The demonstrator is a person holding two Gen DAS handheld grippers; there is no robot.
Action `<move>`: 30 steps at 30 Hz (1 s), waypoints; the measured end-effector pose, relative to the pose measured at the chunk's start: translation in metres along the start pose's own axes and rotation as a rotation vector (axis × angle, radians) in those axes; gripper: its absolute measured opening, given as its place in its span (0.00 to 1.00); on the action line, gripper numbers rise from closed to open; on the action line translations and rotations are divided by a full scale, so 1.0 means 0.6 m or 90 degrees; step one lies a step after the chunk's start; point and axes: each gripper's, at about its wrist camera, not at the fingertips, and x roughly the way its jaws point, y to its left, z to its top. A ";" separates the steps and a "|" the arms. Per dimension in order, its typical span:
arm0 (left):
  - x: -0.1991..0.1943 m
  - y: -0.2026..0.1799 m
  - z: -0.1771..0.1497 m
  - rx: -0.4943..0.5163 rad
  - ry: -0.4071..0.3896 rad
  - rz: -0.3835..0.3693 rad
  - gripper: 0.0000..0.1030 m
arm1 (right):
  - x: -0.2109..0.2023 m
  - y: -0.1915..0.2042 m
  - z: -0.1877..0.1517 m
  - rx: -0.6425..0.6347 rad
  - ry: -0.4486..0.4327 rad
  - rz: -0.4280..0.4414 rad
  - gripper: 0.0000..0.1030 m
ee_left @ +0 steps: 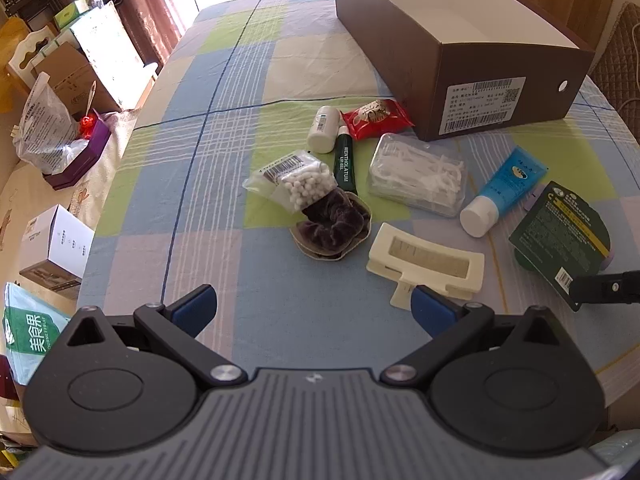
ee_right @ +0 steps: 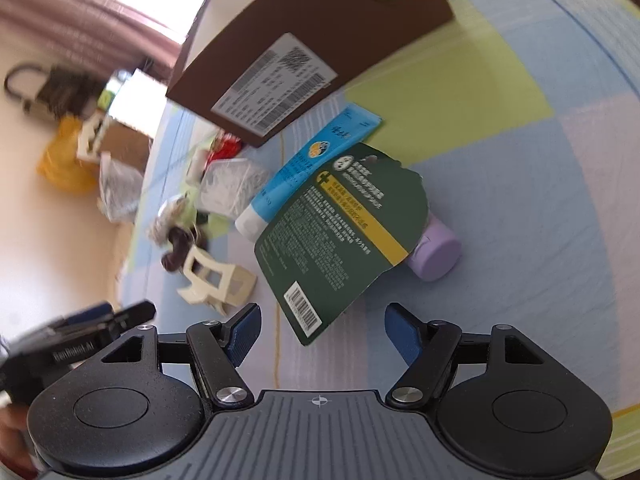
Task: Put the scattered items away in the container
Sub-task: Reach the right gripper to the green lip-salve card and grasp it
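- Left hand-held gripper [ee_left: 314, 310]: jaws spread wide, nothing between them, low over the checked surface [ee_left: 224, 128]; its right fingertip sits just in front of the cream hair clip [ee_left: 426, 266].
- Scattered pile, left to right: bag of cotton swabs [ee_left: 294, 180] overlapping a dark purple scrunchie [ee_left: 334, 224]; white bottle [ee_left: 324, 128]; green lip-balm tube [ee_left: 345, 160]; red packet [ee_left: 376, 118]; clear box of floss picks [ee_left: 418, 180]; blue tube with white cap [ee_left: 502, 196]; dark green card package [ee_left: 560, 236].
- Brown box [ee_left: 460, 44]: open-topped, at the far right of the surface, just behind the red packet; its inside is not visible.
- Right hand-held gripper [ee_right: 322, 330]: jaws apart, empty, the card package's barcode corner [ee_right: 308, 312] close in front of them. A lilac bottle [ee_right: 436, 252] pokes out from under the package.
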 end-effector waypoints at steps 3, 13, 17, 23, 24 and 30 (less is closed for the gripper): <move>0.007 0.004 0.004 0.004 0.004 -0.001 0.99 | 0.007 -0.017 0.005 0.048 -0.004 0.025 0.32; 0.021 0.010 0.020 0.016 0.006 -0.009 0.99 | -0.033 0.031 0.035 -0.122 -0.058 -0.102 0.12; 0.025 0.008 0.022 0.020 0.007 -0.017 0.99 | -0.048 0.034 0.056 -0.194 -0.084 -0.169 0.12; 0.028 0.011 0.027 0.022 0.005 -0.023 0.99 | -0.058 0.012 0.080 -0.190 -0.105 -0.201 0.24; 0.029 0.013 0.028 0.021 0.006 -0.023 0.99 | -0.062 0.015 0.079 -0.181 -0.115 -0.192 0.44; 0.038 0.018 0.037 0.020 0.010 -0.027 0.99 | -0.049 0.048 0.082 -0.186 -0.138 -0.167 1.00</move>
